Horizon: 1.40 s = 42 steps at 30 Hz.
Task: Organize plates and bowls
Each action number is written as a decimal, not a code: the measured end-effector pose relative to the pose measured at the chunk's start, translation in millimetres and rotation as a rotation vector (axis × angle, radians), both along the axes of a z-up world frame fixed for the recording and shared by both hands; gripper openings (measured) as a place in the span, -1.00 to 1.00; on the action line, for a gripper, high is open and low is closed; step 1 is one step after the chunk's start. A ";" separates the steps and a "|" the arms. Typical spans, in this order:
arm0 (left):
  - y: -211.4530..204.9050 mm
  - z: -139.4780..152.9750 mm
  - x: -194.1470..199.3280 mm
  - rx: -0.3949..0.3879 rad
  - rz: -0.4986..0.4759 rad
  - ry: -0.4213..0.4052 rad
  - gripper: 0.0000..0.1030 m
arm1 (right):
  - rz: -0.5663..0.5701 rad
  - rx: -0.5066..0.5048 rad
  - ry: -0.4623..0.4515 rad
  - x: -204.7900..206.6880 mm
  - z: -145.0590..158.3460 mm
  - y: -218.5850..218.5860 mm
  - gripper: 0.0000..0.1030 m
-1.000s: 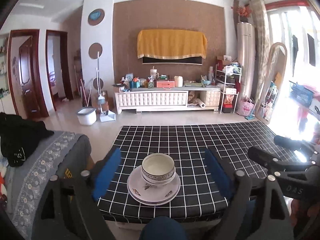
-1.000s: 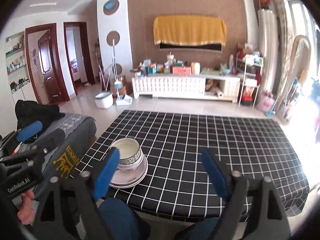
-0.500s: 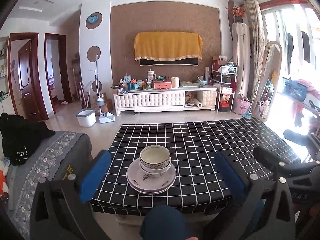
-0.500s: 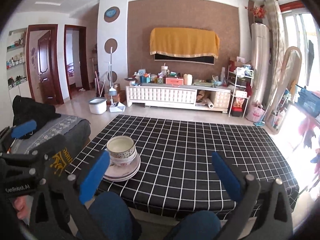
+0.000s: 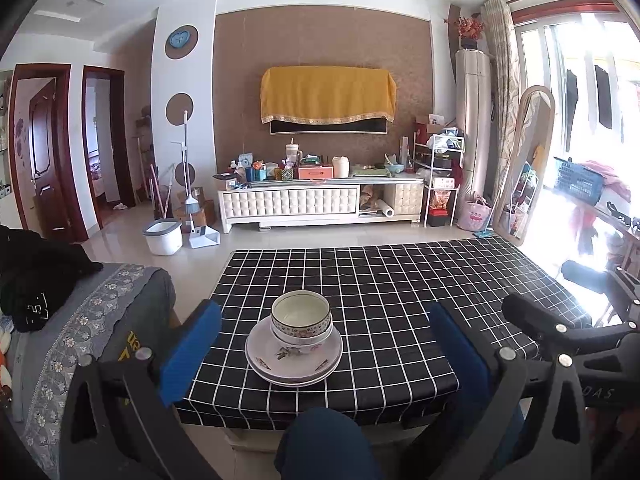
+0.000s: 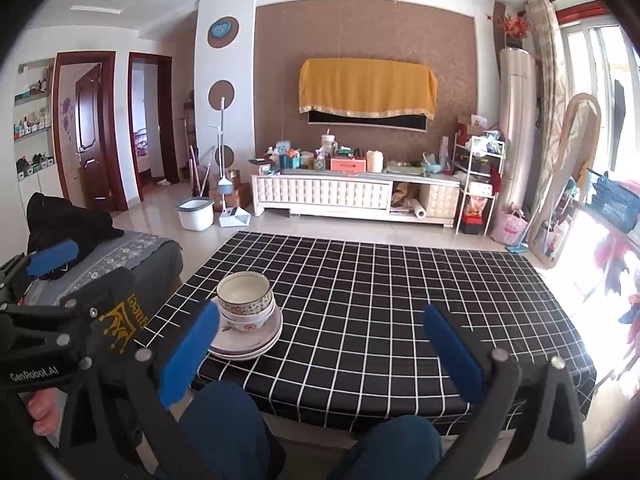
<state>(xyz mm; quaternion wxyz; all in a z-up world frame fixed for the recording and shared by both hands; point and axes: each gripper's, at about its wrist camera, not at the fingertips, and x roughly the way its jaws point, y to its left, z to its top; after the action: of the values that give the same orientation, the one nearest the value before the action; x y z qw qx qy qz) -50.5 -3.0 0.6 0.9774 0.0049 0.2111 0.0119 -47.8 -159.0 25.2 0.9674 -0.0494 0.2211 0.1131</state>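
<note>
Resting near the front left edge of the counter point(image 5: 400, 280), two nested bowls point(image 5: 301, 318) are seen stacked on a small pile of plates point(image 5: 294, 360). The left gripper point(image 5: 324, 356) is held back from the stack with its jaws wide apart and nothing between the blue pads. The right gripper point(image 6: 320, 356) is likewise spread and empty, the stack lying beyond its left pad.
</note>
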 end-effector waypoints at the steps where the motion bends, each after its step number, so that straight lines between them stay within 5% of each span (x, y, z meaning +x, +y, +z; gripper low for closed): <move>1: -0.5 -0.1 -0.1 0.001 0.000 0.000 1.00 | -0.001 0.002 0.002 0.8 -0.9 -1.5 0.99; 42: 3.3 -7.6 6.1 -0.031 -0.018 0.051 1.00 | -0.027 -0.007 0.044 9.9 -4.7 -9.6 0.99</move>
<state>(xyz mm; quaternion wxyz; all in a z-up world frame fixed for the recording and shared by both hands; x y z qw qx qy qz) -44.4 0.3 -7.0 0.9717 -0.0078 0.2362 -0.0004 -37.9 -168.6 20.6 0.9636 -0.0472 0.2434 0.1005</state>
